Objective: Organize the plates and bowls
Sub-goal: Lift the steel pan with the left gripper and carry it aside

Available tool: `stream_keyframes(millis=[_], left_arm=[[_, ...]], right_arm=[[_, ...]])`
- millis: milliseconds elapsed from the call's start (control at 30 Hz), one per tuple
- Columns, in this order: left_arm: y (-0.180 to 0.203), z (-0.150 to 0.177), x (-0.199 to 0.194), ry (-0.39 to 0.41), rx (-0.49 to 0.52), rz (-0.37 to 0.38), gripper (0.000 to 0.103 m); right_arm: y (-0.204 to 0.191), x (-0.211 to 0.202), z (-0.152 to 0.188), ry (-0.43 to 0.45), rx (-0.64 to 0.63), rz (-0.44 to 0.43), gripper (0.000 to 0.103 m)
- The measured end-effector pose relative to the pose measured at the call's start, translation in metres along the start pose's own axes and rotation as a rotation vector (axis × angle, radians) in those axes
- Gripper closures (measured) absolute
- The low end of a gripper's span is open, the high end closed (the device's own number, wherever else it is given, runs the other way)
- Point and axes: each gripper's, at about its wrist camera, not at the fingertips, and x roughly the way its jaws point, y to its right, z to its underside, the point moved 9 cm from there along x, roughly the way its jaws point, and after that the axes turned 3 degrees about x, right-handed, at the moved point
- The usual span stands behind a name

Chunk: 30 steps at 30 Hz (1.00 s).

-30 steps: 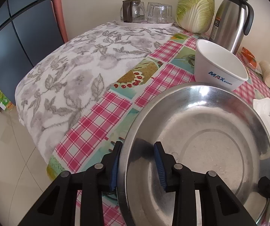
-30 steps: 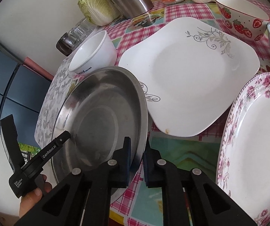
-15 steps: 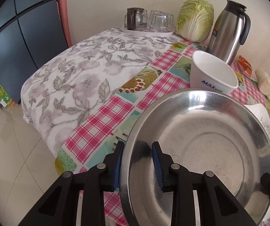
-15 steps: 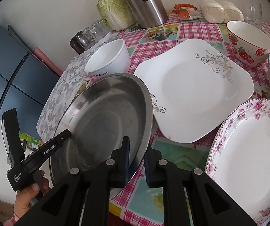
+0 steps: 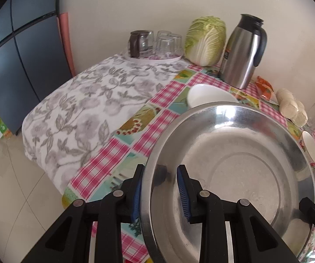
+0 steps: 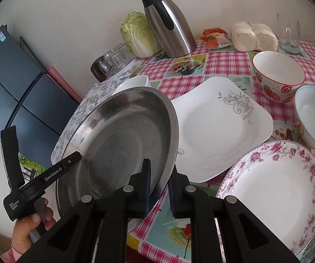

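A large steel plate (image 5: 234,164) is held in the air above the table, tilted. My left gripper (image 5: 159,188) is shut on its left rim. My right gripper (image 6: 159,184) is shut on its near right rim; the steel plate (image 6: 118,144) fills the left of that view. On the table lie a square white plate (image 6: 219,127) and a floral oval plate (image 6: 276,188). A white bowl (image 5: 208,95) sits behind the steel plate, partly hidden. A strawberry bowl (image 6: 278,74) and another bowl (image 6: 313,114) stand at the right.
A steel thermos jug (image 5: 243,52), a cabbage (image 5: 204,40) and a tray of upturned glasses (image 5: 155,43) stand at the back by the wall. Wrapped buns (image 6: 254,36) and a glass (image 6: 289,32) are at the far right. A grey floral cloth (image 5: 87,100) covers the table's left end.
Both grippers have lifted the steel plate higher off the table and tilted it more; the white bowl behind it is now mostly hidden.
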Motion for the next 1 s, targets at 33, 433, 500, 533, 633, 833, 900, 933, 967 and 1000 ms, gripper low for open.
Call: stream_keyframes(millis=[33, 433, 500, 533, 633, 833, 900, 933, 967, 1000], left_arm=[[0.006, -0.003, -0.002, 0.005, 0.008, 0.003, 0.070], [0.097, -0.037, -0.007, 0.029, 0.144, 0.060, 0.070], [0.111, -0.040, -0.005, 0.022, 0.167, 0.072, 0.070], [0.118, -0.041, -0.003, 0.018, 0.177, 0.076, 0.070], [0.135, -0.040, 0.001, 0.008, 0.195, 0.090, 0.070], [0.160, -0.040, 0.011, -0.016, 0.225, 0.106, 0.070], [0.166, -0.040, 0.014, -0.022, 0.232, 0.109, 0.070], [0.169, -0.041, 0.016, -0.024, 0.235, 0.111, 0.070], [0.172, -0.040, 0.018, -0.026, 0.239, 0.112, 0.070], [0.174, -0.040, 0.019, -0.029, 0.242, 0.113, 0.070]], right_arm=[[0.003, -0.004, -0.002, 0.010, 0.004, 0.001, 0.088], [0.062, -0.045, -0.031, 0.117, 0.115, 0.040, 0.086], [0.073, -0.050, -0.033, 0.127, 0.136, 0.049, 0.086], [0.078, -0.051, -0.035, 0.130, 0.146, 0.055, 0.086], [0.092, -0.057, -0.037, 0.143, 0.176, 0.068, 0.086], [0.113, -0.063, -0.037, 0.150, 0.222, 0.090, 0.086], [0.119, -0.062, -0.038, 0.148, 0.234, 0.097, 0.086], [0.122, -0.061, -0.039, 0.147, 0.240, 0.099, 0.086], [0.124, -0.061, -0.039, 0.147, 0.244, 0.101, 0.086], [0.127, -0.061, -0.038, 0.146, 0.248, 0.104, 0.086]])
